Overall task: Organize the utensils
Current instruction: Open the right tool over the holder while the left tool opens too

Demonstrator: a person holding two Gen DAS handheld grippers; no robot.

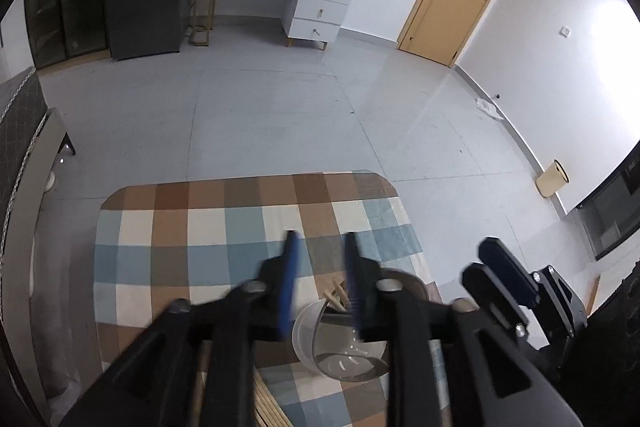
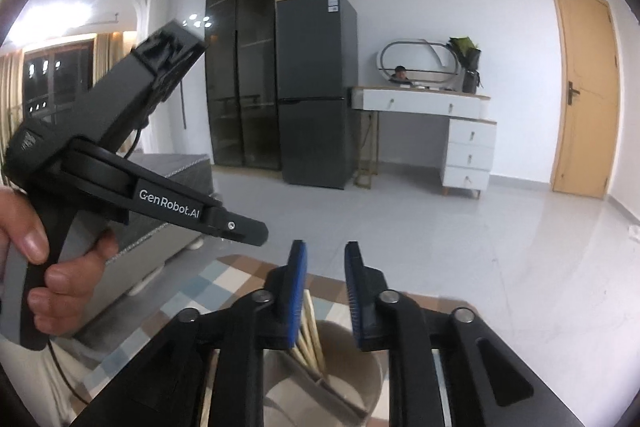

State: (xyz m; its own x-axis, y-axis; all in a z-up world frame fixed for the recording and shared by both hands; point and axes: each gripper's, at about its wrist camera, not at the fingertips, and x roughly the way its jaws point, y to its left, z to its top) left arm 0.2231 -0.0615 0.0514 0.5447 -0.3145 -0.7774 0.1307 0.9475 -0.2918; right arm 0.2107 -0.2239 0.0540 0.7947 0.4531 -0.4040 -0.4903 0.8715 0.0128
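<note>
We stand over a small bench spread with a checked cloth of brown, blue and cream, set in the middle of an open tiled floor; that keeps the work low and within reach of both hands, which is why, we judge, both tools tilt downward onto it.

Near the bench's right-hand edge stands a round holder with a clear wall and a divider inside. It is there, we think, to gather the utensils upright in one place.

In the holder lean several pale wooden chopsticks, bunched to one side of the divider, tips down and tops fanned. More pale sticks lie flat on the cloth at the near edge, partly hidden by the tool, so sorting is probably unfinished.

Our left tongs hang just above the holder, blue pads parted, nothing pinched between them. Our right tongs likewise stand apart over the holder, the chopstick tops beside the left pad but not clamped. Both look poised directly over the container, as suits dropping sticks in. Our left hand wraps its tool's handle.
</note>
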